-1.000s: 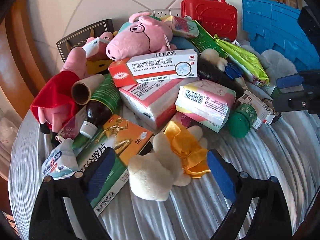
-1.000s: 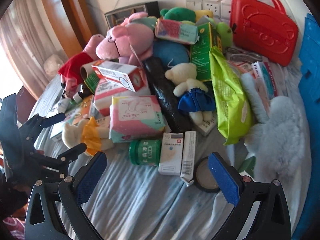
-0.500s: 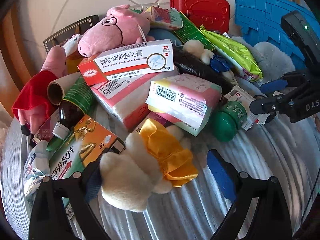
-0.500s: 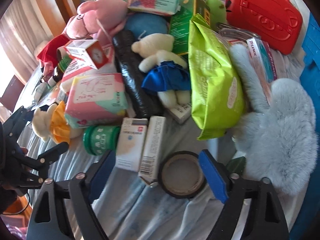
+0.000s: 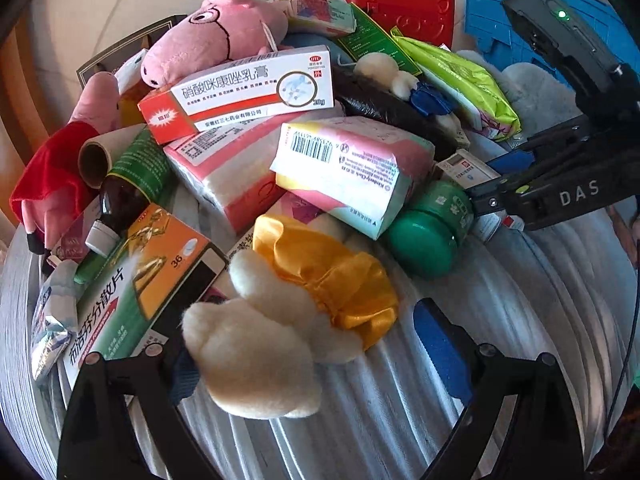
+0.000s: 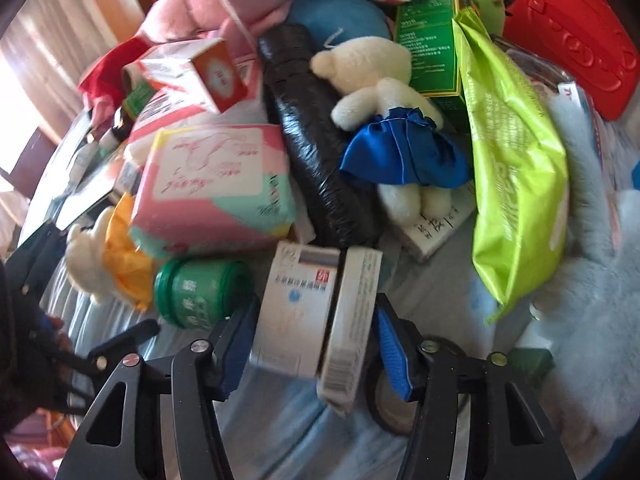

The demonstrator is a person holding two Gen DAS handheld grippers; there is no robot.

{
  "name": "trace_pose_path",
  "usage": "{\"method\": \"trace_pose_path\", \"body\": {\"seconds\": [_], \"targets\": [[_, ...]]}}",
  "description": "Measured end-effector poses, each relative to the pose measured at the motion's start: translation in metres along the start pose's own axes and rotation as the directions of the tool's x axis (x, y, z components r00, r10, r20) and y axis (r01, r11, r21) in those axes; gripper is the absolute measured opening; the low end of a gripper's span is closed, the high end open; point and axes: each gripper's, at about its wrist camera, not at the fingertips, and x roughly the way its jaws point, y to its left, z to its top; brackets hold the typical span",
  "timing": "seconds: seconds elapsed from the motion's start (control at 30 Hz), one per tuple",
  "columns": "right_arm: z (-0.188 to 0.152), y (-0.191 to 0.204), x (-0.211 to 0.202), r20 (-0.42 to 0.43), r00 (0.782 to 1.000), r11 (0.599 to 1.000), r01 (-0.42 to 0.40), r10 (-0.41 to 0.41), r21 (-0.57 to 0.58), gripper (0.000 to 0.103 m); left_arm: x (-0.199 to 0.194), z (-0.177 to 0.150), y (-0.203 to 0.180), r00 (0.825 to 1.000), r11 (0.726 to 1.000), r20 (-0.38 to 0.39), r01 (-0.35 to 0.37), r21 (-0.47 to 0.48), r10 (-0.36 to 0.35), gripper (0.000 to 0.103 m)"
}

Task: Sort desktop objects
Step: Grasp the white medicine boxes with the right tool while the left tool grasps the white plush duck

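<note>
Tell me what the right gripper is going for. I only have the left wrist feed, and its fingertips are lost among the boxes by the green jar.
Observer: The right gripper straddles two white medicine cartons at once: a wide box and a narrow box on edge beside it.
Operator: Say whether it has them clamped.
Observer: I cannot tell. The pads sit close against the two outer sides, but the right wrist picture is blurred there.
Operator: Report anything in the way.
Observer: A tape roll lies on the cloth under the finger next to the narrow box. The green jar lies just outside the other finger.
</note>
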Motion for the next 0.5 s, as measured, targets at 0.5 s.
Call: {"method": "trace_pose_path", "body": {"seconds": [0.5], "targets": [[-0.008, 0.0, -0.005, 0.009, 1.0, 0.999, 0.001, -0.001, 0.049, 0.052, -0.005, 0.002, 0.008, 1.0, 0.996, 0.013, -0.006, 0.094, 0.005, 0.061]]}}
